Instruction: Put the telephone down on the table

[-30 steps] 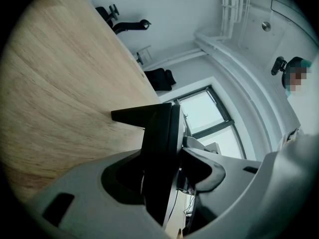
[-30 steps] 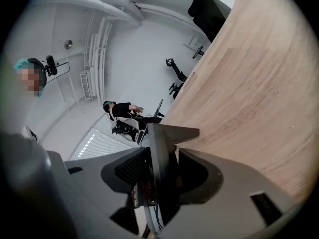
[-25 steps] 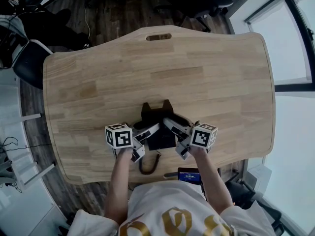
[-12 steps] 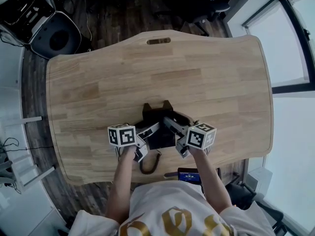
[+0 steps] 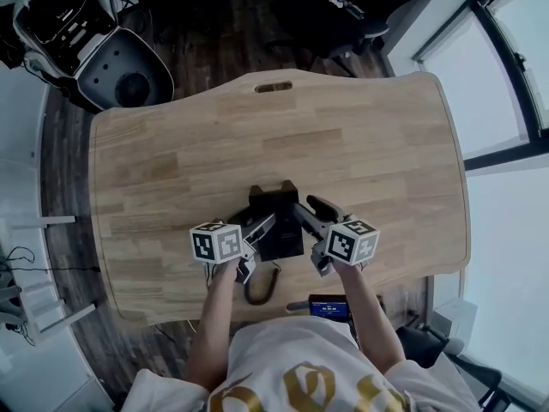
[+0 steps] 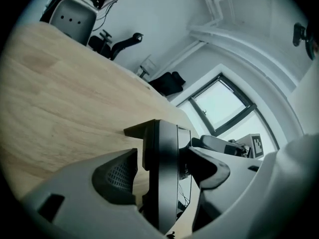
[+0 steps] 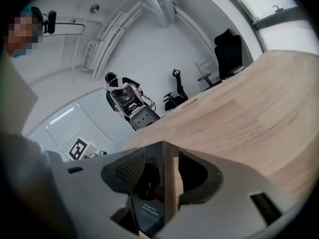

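Note:
The black telephone sits on the wooden table, near its front edge. My left gripper reaches it from the left and my right gripper from the right. In the left gripper view the telephone's edge stands between the jaws of the left gripper, which are opening, with wood showing beside one pad. In the right gripper view the telephone lies between the jaws of the right gripper, with a strip of table showing before the right pad.
The phone's coiled cord loops toward the table's front edge, beside a small dark device with a blue screen. A cable slot is cut at the far edge. A grey chair stands beyond the far left corner.
The telephone has stayed in place on the table. The right gripper has rolled and lifted slightly. The head view has tipped further toward the room behind the table.

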`<action>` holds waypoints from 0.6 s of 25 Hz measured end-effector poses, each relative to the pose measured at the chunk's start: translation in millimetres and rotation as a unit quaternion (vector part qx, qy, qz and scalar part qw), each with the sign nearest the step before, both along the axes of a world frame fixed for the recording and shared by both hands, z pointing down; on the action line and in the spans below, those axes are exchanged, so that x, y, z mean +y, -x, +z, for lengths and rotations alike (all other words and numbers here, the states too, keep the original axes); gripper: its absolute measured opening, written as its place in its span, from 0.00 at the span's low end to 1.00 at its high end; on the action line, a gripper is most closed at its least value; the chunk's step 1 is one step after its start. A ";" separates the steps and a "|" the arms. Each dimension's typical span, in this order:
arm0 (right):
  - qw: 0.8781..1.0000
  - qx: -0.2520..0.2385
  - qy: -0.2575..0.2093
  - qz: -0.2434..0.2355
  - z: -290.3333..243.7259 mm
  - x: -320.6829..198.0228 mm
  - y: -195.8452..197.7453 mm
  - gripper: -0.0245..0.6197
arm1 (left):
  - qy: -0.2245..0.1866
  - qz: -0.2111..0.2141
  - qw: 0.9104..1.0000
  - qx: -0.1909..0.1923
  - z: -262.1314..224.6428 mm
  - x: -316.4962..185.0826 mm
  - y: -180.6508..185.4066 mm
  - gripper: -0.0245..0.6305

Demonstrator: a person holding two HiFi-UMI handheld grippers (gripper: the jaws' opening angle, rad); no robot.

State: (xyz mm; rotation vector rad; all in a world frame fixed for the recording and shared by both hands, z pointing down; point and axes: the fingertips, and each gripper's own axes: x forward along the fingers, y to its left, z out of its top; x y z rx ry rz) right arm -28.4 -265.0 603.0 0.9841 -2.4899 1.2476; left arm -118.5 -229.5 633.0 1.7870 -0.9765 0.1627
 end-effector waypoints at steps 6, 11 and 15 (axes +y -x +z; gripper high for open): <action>1.000 0.003 -0.020 0.007 -18.7 19.6 -1.1 0.34 | -0.051 -0.032 0.997 -0.041 -28.9 7.2 18.6 0.48; 0.998 0.009 -0.049 0.026 -38.9 31.0 -3.3 0.26 | -0.117 -0.044 0.989 -0.080 -62.9 13.9 17.8 0.47; 0.996 0.011 -0.075 0.037 -62.2 52.4 4.6 0.15 | -0.168 -0.064 0.977 -0.115 -94.3 31.6 31.1 0.06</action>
